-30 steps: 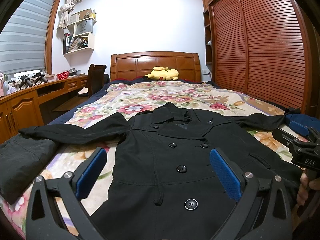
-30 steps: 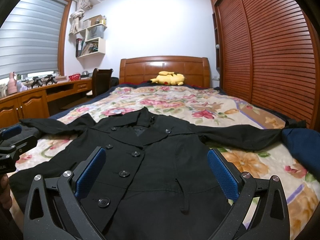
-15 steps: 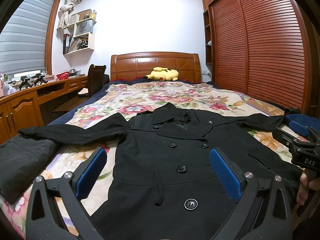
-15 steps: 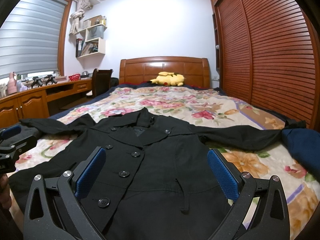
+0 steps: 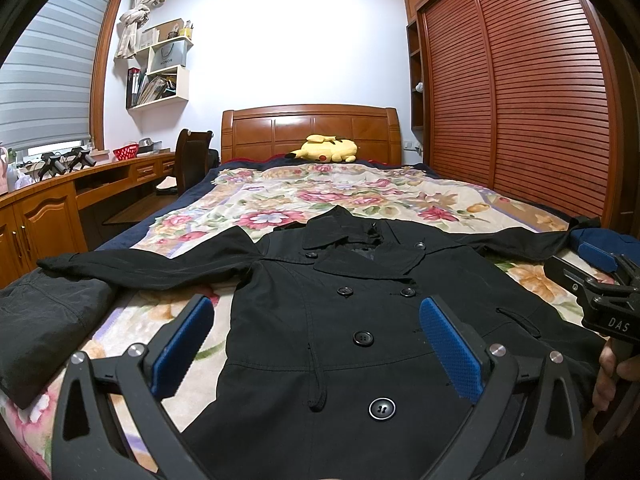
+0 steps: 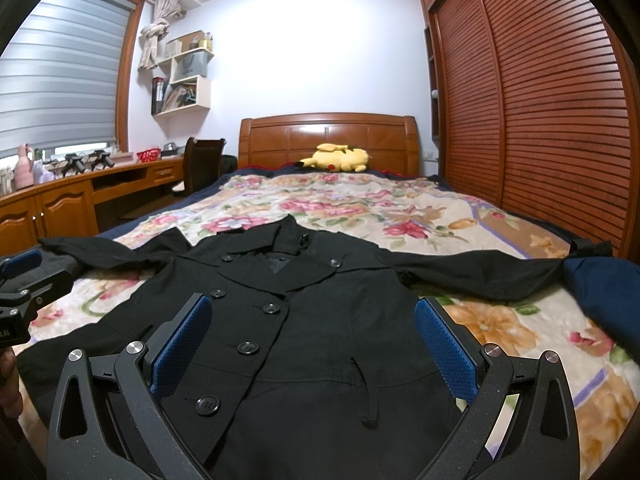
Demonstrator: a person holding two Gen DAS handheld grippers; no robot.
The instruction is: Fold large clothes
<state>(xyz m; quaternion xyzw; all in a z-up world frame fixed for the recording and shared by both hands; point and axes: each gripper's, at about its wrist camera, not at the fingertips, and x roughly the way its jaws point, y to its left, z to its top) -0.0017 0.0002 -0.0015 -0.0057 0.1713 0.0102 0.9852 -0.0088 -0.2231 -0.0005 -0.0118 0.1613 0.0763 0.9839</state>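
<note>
A black double-breasted coat [image 5: 360,312] lies flat, front up, on the floral bedspread [image 5: 320,200], with both sleeves spread out sideways. It also fills the right wrist view [image 6: 312,320]. My left gripper [image 5: 316,344] is open and empty above the coat's lower front. My right gripper [image 6: 312,344] is open and empty above the coat's lower right side. The right gripper also shows at the right edge of the left wrist view [image 5: 600,280]. The left gripper shows at the left edge of the right wrist view [image 6: 16,284].
A dark folded garment [image 5: 40,320] lies at the bed's left corner and a navy one [image 6: 608,292] at the right edge. A yellow plush toy [image 5: 324,148] lies by the headboard. A wooden desk [image 5: 60,200] runs along the left, a slatted wardrobe [image 5: 540,100] along the right.
</note>
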